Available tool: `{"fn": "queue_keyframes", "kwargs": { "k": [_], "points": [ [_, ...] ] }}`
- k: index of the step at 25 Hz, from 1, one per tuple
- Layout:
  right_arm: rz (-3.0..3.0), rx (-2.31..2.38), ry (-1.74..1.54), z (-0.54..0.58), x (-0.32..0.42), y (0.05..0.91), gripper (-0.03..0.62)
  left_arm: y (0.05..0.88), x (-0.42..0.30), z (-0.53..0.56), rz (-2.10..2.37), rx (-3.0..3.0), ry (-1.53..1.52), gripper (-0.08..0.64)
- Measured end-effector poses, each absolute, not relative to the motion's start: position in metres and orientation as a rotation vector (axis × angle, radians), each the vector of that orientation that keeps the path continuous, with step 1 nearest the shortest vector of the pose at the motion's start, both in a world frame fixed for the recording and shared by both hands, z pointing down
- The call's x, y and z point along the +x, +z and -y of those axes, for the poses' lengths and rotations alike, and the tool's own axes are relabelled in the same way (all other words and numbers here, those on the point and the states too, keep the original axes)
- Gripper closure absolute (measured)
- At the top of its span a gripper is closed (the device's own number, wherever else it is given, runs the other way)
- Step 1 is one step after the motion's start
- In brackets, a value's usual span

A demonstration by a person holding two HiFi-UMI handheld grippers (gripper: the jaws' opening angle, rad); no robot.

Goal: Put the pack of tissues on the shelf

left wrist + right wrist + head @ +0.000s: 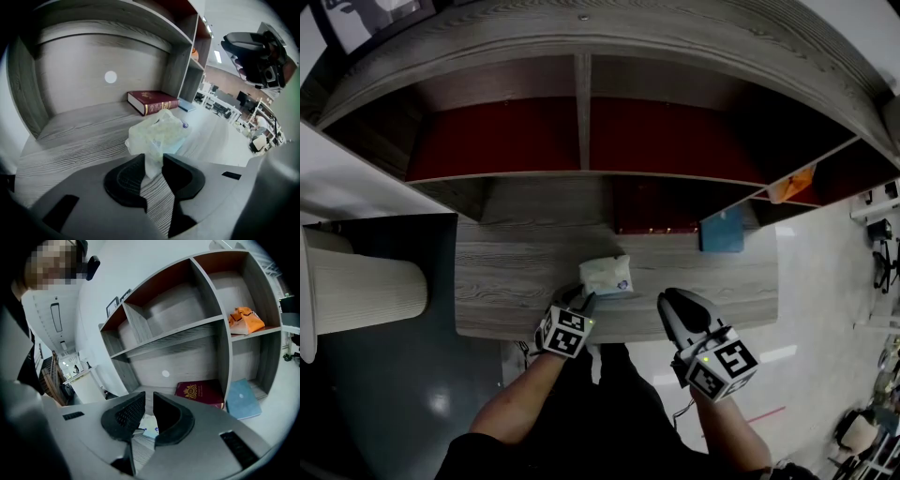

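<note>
Looming over the scene is the shelf unit (675, 47), grey wood with red back panels, split by an upright divider. Its lower edges are the first hazard. A pack carried by one corner would likely dangle and swing, and could catch a board on the way into a bay.

Below the bays runs a wide bottom board (506, 281), where the pack of tissues (607, 276) lies near the front edge, soft and crumpled. If the pack drops here, it may slide off onto the floor.

At the far left stands a pale ribbed cylinder (366, 291), well clear of the work. In the low bay straight behind the pack lies a red book (152, 101), which takes up much of the floor there and would have to be cleared or avoided. A blue booklet (722, 230) rests further right, and an orange bundle (792, 183) sits in a right-hand compartment. The two red-backed bays above look free.

The left gripper (153, 161) is at the near end of the pack, its jaws pinching only a thin tail of the wrapper. That is the main weakness. Such a small bite of slippery film could pull out or tear once the weight comes on, so a deeper hold looks safer.

The right gripper (149, 404) hangs back beside it, held above the board. Its jaws are drawn almost together, with nothing in the slit between them.
</note>
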State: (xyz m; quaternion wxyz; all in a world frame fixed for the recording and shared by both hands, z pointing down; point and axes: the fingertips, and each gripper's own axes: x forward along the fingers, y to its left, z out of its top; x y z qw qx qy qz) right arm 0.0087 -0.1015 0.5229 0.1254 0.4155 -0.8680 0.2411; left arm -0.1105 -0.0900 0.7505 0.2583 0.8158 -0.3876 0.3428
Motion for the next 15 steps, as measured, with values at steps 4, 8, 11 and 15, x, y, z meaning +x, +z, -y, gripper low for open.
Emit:
{"fn": "queue_keyframes", "kwargs": {
  "k": [4,8,11,15],
  "points": [
    [2.539,1.208,0.693,0.101,0.011,0.516,0.537,0.743,-0.115,0.093,1.081,2.216,0.924,0.51],
    [2.554,1.21,0.677,0.1,0.012,0.506,0.537,0.728,-0.12,0.095,1.104,2.231,0.908,0.525],
    [2.568,1.208,0.666,0.1,0.012,0.498,0.537,0.711,-0.124,0.097,1.133,2.24,0.881,0.527],
    [2.595,1.198,0.643,0.104,0.012,0.487,0.537,0.682,-0.13,0.101,1.183,2.271,0.84,0.528]
  ]
}}
